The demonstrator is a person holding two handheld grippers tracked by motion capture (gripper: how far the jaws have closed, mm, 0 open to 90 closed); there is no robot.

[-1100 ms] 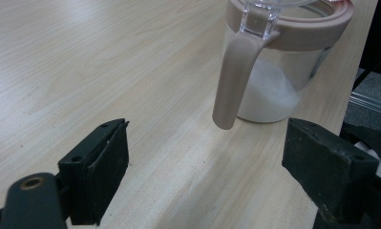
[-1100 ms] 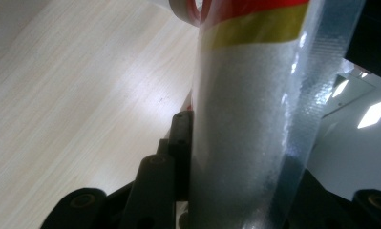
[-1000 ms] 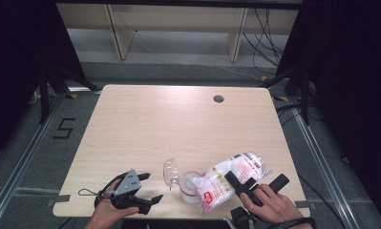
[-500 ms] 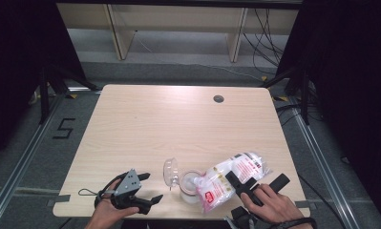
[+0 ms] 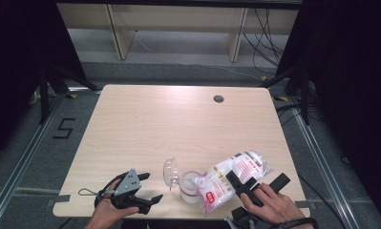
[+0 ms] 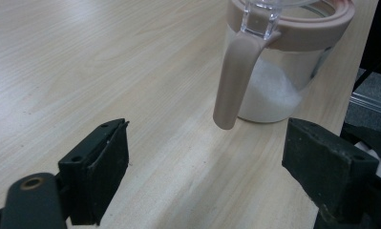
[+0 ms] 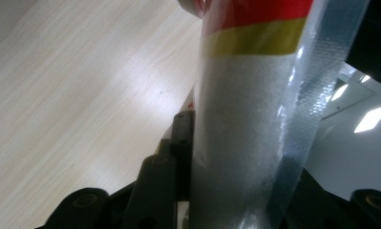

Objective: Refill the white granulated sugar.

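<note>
High view: red-labelled bag [image 5: 228,179], print illegible

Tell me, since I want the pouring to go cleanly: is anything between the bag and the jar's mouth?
Nothing visible. The bag, clamped in the right hand-held gripper, tilts over the open jar; its lid is flipped back to the far side.

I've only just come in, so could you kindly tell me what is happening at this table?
A person is pouring a white powder from a plastic bag into a clear jar near the front edge of the wooden table. The right claw is clamped on the bag, which is tipped with its mouth over the jar. The jar's lid is flipped open, and some powder already lies inside. The left claw rests open beside the jar, holding nothing.
</note>
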